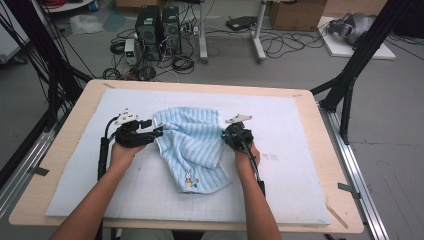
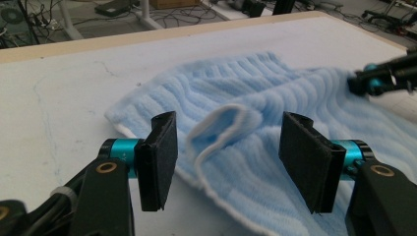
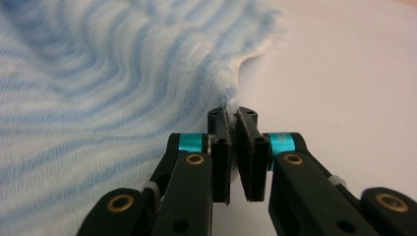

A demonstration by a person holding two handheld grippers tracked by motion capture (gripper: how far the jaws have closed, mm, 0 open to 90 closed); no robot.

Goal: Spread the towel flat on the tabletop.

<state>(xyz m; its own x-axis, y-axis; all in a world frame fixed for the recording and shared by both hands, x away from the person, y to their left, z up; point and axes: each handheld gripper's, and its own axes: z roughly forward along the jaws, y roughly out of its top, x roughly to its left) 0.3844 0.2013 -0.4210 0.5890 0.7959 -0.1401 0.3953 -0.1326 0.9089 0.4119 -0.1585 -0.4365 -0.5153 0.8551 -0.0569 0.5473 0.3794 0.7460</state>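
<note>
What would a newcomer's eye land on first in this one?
The pale blue striped towel lies crumpled in the middle of the white mat, with a small rabbit patch at its near end. The right gripper has its fingers pinched shut on the towel's edge at the right. The left gripper stands open at the towel's left side, a folded white-hemmed corner between its fingers but not pressed.

Both forearms come up from the bottom of the high view, angled slightly toward each other. The left gripper (image 1: 150, 133) sits left of center, pointing right, with its jaws spread wide and the pads (image 2: 160, 160) not pressing on anything. The right gripper (image 1: 226, 135) is right of center, pointing left, jaws pinched together on the towel (image 1: 192, 145) edge, gripped from behind by the hand (image 1: 246, 154).
</note>
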